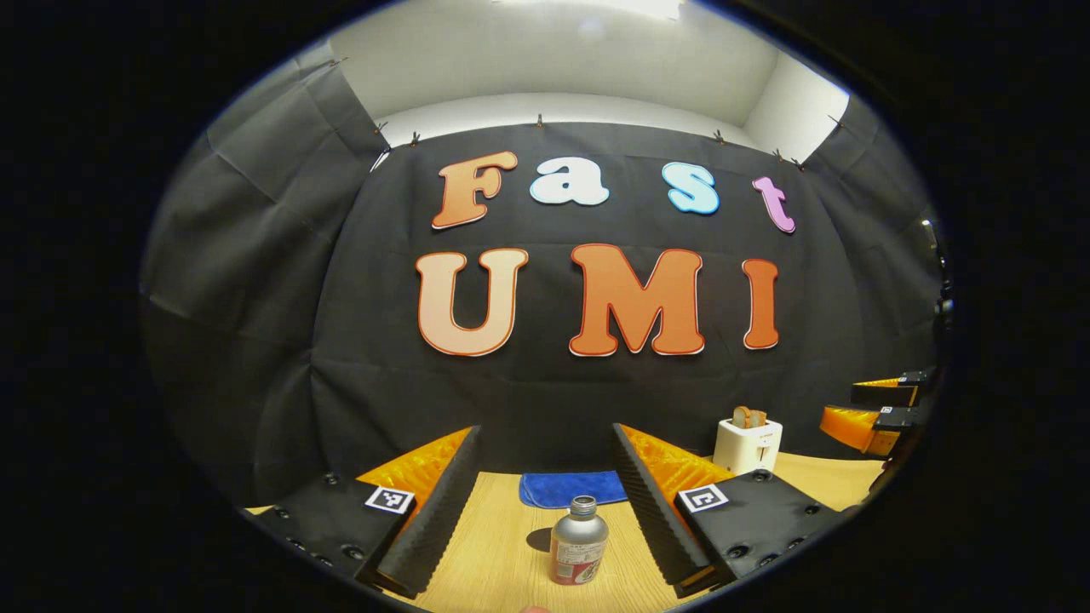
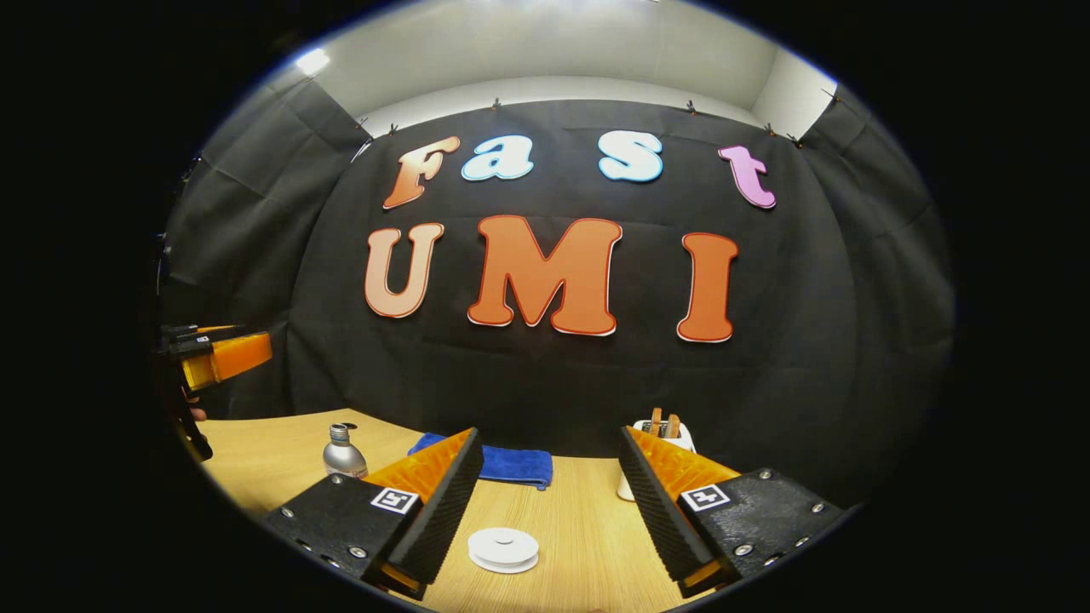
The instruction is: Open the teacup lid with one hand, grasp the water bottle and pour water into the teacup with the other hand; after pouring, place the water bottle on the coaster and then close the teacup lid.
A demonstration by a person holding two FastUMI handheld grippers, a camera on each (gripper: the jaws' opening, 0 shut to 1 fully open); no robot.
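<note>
1. Standing upright on the wooden table (image 1: 502, 545), one water bottle (image 1: 578, 541) is sitting straight ahead of the left gripper (image 1: 536, 502), framed by its two fingers but touching neither. I judge that the gripper is being lined up this way for a side grasp on the bottle's body.
2. Lying flat on the table ahead of the right gripper (image 2: 545, 502) is one white round piece (image 2: 503, 549) with a small knob at its middle. It may be the teacup lid or the coaster; I cannot tell which, and no cup body is showing under it.
3. Both sets of tongs are standing wide open and holding nothing. The left gripper is hovering over the near table edge, and the right gripper is doing the same, well apart from it.
4. Seen from the right gripper view, the other gripper (image 2: 223, 356) is hanging at the far left above the table, with the bottle just below and beside it.
5. Further out, one blue cloth (image 1: 572, 489) is lying folded near the back wall, and one white toaster (image 1: 748, 444) with two slices in it is standing to its right.
6. Judging by the layout, no step is done yet.
</note>
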